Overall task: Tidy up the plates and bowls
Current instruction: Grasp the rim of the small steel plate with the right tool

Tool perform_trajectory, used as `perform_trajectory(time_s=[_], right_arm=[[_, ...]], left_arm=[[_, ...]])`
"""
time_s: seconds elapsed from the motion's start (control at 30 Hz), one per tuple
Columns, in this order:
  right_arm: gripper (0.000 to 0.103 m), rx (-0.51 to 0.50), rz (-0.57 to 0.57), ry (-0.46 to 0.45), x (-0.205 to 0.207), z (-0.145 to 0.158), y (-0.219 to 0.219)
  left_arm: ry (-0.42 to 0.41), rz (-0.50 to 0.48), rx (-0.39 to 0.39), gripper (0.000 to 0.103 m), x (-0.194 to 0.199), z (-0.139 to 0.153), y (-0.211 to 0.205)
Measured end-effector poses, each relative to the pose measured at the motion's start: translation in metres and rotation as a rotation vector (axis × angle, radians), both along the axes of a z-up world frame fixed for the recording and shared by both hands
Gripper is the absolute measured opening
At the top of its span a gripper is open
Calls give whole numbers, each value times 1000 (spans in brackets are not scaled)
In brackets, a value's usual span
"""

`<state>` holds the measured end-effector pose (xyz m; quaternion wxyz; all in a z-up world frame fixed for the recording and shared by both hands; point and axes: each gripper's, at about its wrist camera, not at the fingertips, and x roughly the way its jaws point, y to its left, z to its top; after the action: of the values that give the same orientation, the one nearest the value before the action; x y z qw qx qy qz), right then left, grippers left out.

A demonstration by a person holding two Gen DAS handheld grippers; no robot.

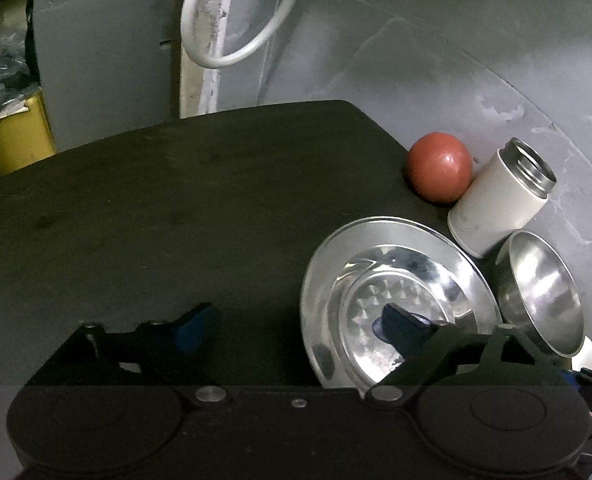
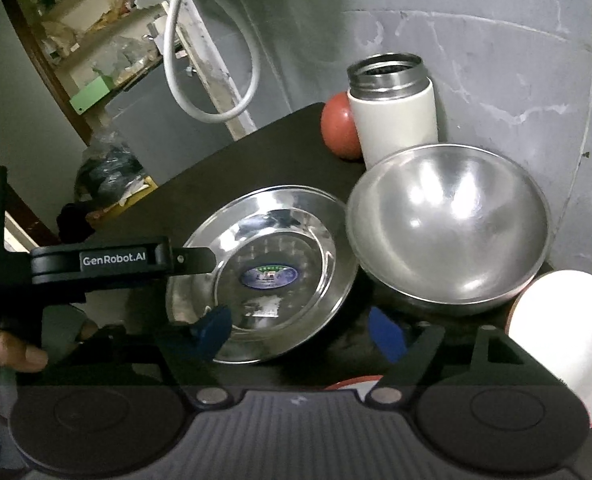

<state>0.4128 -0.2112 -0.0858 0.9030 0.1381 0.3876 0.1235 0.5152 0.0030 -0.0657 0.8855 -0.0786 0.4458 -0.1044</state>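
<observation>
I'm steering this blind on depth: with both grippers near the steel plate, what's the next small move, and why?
Probably close the left gripper on the steel plate. It is open, with one finger over the plate's inside and the other outside its rim, so it seems to straddle the edge. The right gripper is also open, nearer the steel bowl. Whether the finger touches the plate cannot be told.

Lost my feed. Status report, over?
Left gripper open, one finger over steel plate. Right gripper open, empty. Steel bowl beside plate; flask behind.

Dim scene, fisheye-curved edges, glare on steel plate (image 2: 263,276), dark vignetted corners
</observation>
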Motion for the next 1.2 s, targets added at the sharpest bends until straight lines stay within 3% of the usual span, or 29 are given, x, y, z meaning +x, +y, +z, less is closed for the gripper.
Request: perform_trajectory(time_s=[0.17,0.23,0.3,0.47,0.7,1.2], right_arm=[[74,-14,-12,10,4,-4,1],[65,-19,-17,15,7,-6,1],[57,-21,-23,22,9,-8,1],[37,-22,-18,31,10,-10,1],[29,-21,-18,23,9,-11,-1],[29,-16,79,-39,-16,12,12]], left_arm=[[4,13,-5,75,3,-2,-2],[1,10,-4,67,5,-2,-3],[3,3,-10,49,7,-2,-4],[20,-30,-44,22,5,-2,-3],[12,-42,-52,19,-7,-1,1],[-32,12,-49,19,-54,26,25]])
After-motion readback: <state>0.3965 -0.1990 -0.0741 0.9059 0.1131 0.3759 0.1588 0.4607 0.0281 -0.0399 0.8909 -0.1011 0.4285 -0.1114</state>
